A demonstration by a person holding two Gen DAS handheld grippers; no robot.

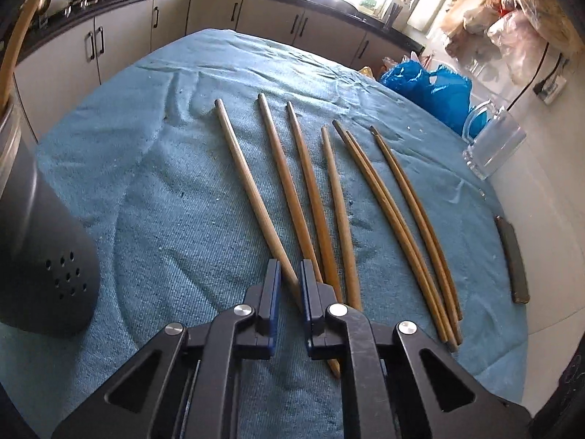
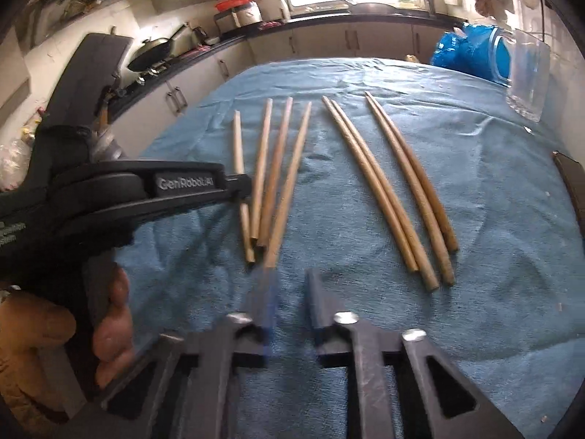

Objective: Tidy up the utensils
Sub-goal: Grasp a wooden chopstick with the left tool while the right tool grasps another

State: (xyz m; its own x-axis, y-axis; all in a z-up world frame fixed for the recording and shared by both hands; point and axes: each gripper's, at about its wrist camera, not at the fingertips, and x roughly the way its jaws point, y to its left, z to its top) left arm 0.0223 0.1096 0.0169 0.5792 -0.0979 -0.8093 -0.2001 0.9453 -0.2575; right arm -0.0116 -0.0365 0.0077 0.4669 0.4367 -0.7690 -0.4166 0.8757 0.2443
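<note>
Chopsticks fill our left wrist view, and we count eight on the blue cloth: four single sticks fanned out in the middle, then two tight pairs to the right. Our left gripper has its blue pads closed on the near part of the leftmost chopstick, whose far end points away across the cloth. At the near left a dark holder with small holes lies tipped on its side. Far right, a clear glass mug stands at the cloth's edge, a blue plastic bag behind it, and a dark flat bar lies along the right border.

Over to the right wrist view, and again we count eight sticks. The left gripper reaches in from the left, crossing the leftmost chopstick and hiding its middle. Our right gripper hovers just short of the near ends, fingers parted, holding nothing. The mug sits far right.
</note>
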